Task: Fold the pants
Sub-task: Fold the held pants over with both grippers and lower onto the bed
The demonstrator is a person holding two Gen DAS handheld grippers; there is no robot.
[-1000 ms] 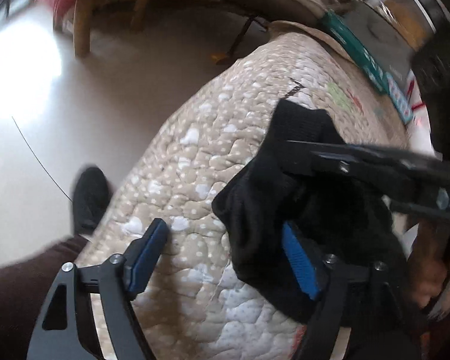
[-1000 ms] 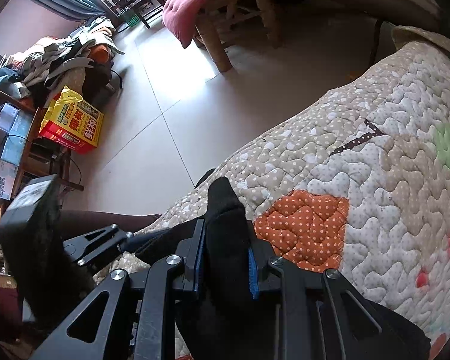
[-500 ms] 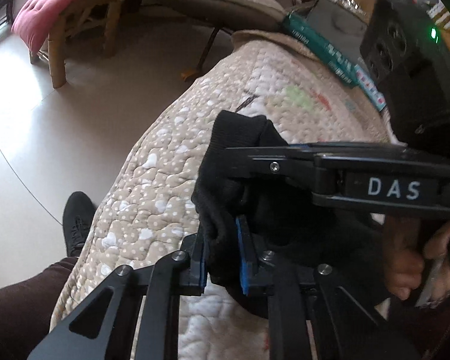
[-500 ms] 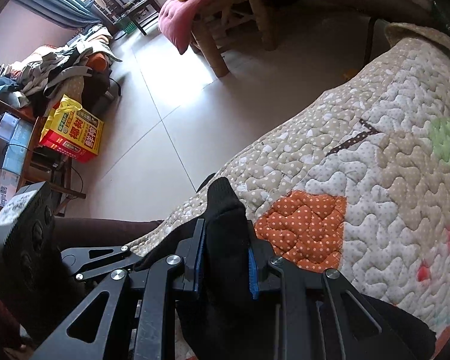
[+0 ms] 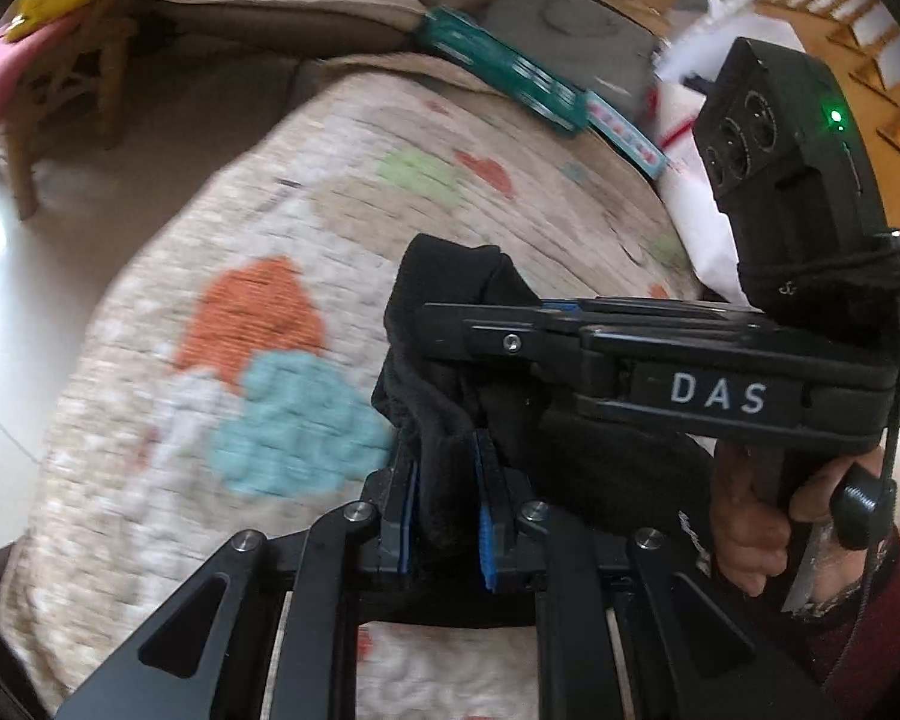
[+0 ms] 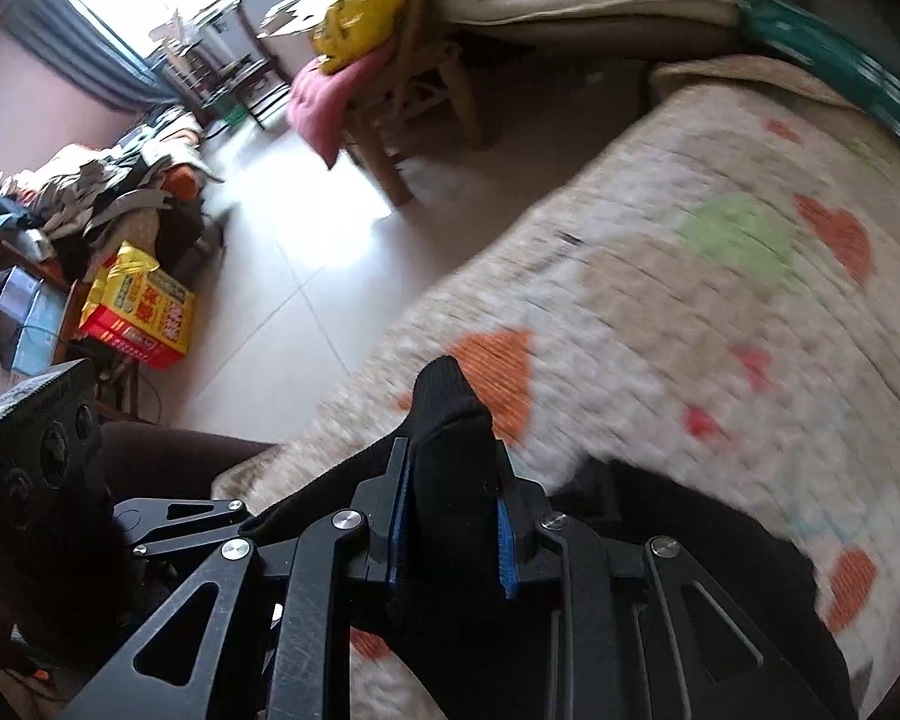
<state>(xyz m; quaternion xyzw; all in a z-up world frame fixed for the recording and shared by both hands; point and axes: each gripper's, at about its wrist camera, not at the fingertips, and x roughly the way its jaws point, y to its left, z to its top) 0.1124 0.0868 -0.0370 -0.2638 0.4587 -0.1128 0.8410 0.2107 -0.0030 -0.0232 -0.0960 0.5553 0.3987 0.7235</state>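
The black pants [image 5: 450, 312] hang bunched above a quilted bedspread [image 5: 258, 312] with orange, teal and green patches. My left gripper [image 5: 447, 516] is shut on a fold of the black fabric between its blue pads. Just beyond it, the right gripper [image 5: 450, 324] reaches in from the right, held by a hand [image 5: 750, 516], and clamps the same bunch higher up. In the right wrist view my right gripper [image 6: 453, 516] is shut on a thick wad of the pants [image 6: 450, 414], which trail down to the lower right [image 6: 720, 540]. The left gripper's body [image 6: 42, 480] shows at the left edge.
The bedspread [image 6: 690, 312] ends at a tiled floor [image 6: 282, 300] on the left. A wooden chair with a pink cushion [image 6: 330, 96] stands beyond. A yellow and red box [image 6: 144, 306] and piled clothes sit at the far left. A teal box [image 5: 504, 72] lies at the bed's far edge.
My left gripper went from open beside the pants to shut on the fabric. Both grippers then rose and moved across the bed with the pants, so more of the quilt shows.
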